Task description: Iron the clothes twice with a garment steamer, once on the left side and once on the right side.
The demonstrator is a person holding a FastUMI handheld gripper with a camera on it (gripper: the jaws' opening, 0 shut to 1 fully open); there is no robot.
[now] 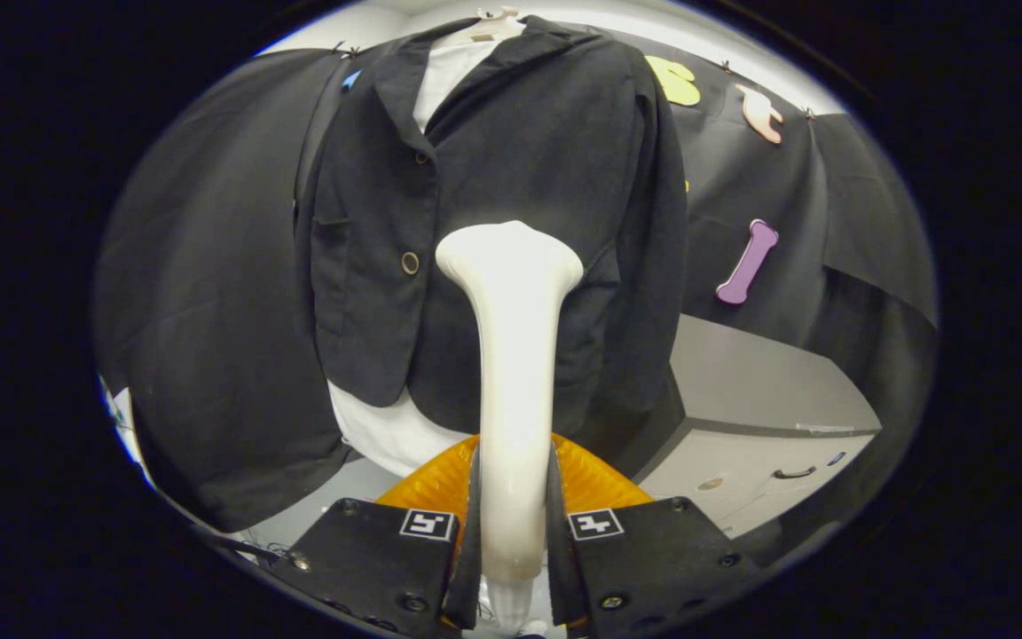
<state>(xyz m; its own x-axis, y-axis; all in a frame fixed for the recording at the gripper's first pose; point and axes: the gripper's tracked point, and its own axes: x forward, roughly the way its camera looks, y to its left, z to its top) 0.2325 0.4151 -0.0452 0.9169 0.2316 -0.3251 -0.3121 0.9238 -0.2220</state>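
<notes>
Gripper view: your gripper (514, 532) clamps both fingers on one white, flared-head garment steamer (511, 355), its head against, or perhaps just before, one black two-button jacket (511, 151) hanging over one white shirt (387, 435); one grey cabinet (759, 417) stands beside.

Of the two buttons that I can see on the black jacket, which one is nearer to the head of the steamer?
The lower button, ringed and pale, sits level with the steamer head held by the gripper; the dark upper button is near the lapel of the jacket.
</notes>
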